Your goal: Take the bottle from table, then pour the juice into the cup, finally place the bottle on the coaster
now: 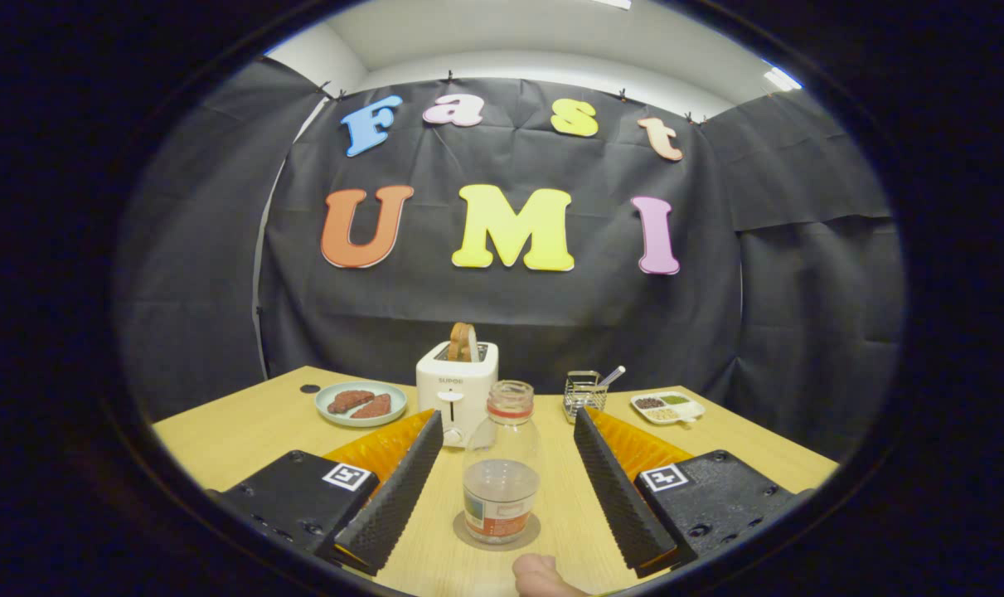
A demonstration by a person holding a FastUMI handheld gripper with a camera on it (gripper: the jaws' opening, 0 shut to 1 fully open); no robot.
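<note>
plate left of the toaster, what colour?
Pale blue-green plate, clearest in gripper view.

your hand-held gripper [508, 452] sits level with both fingers [394, 489] spread wide apart, gripping nothing, and your fingertip [543, 576] shows just below.

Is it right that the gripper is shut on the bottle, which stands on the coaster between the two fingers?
Not quite. In the gripper view the gripper is open: both fingers stand apart from the bottle. The rest holds: the bottle stands on the coaster between the fingers.
</note>
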